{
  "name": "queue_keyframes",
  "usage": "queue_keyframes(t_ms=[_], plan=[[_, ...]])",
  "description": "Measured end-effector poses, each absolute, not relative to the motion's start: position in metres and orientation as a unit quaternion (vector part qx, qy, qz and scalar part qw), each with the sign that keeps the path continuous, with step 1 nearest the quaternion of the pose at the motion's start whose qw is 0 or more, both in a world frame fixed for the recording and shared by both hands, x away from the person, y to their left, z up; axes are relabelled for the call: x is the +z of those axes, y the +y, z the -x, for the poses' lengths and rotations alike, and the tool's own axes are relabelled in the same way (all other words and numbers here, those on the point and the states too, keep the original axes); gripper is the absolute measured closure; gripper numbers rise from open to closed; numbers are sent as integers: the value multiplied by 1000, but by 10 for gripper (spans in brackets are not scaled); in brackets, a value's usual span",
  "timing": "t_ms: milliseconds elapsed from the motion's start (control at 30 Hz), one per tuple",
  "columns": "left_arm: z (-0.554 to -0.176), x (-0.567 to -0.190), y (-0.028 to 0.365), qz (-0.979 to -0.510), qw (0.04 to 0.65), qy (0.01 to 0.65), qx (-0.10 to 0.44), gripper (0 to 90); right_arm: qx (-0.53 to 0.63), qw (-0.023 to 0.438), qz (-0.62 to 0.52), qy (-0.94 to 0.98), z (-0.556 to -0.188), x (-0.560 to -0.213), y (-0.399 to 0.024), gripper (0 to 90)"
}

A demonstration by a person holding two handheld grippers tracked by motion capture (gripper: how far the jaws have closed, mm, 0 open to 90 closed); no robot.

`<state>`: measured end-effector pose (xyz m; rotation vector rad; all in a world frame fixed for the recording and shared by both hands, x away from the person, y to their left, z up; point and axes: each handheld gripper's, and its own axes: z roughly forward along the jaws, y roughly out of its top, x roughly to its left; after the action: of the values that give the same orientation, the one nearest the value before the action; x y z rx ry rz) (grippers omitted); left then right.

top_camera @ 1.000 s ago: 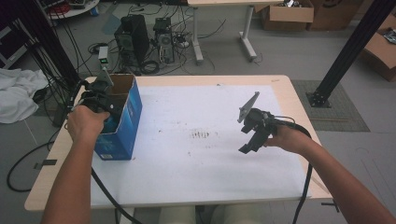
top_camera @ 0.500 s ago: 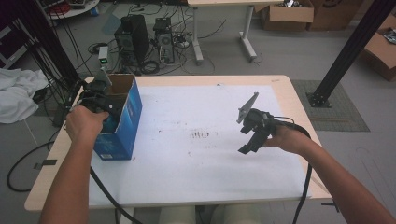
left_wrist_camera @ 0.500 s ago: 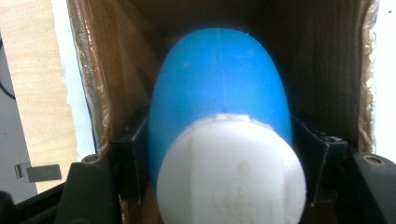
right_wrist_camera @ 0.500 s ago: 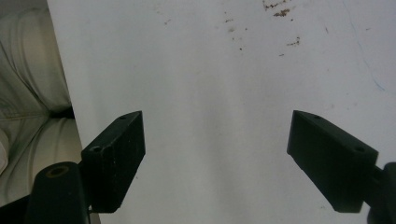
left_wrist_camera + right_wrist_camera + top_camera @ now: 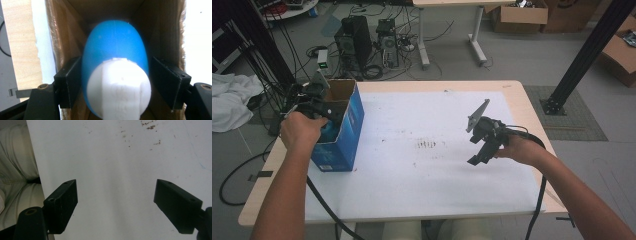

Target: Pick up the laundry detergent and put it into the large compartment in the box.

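A blue egg-shaped object point(image 5: 115, 45) with a white cap sits inside an open blue cardboard box point(image 5: 344, 130) at the table's left. My left gripper point(image 5: 319, 107) reaches into the box's mouth, its jaws on either side of the object point(image 5: 116, 75). The jaws have just been opening; the left pad point(image 5: 72, 80) lies against the object and the right pad point(image 5: 165, 80) stands a sliver off it. My right gripper point(image 5: 479, 150) hovers over the white sheet at the right, wide open with nothing between its jaws point(image 5: 115, 205).
The box's brown inner walls point(image 5: 160, 30) close in around the left jaws. A white sheet point(image 5: 427, 170) with a few dark specks covers the wooden table point(image 5: 532, 105). Cables trail from both grippers off the near edge. Computers and boxes stand on the floor beyond.
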<state>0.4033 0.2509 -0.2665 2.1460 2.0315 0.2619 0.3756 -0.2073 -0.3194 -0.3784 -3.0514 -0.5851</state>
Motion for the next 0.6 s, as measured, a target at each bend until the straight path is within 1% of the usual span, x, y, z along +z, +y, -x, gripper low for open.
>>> queue_keyframes(t_ms=[600], plan=[[-399,-233,254,-720,103,678,107,265,-189,2,119,-975,-373,-316,-211,191]])
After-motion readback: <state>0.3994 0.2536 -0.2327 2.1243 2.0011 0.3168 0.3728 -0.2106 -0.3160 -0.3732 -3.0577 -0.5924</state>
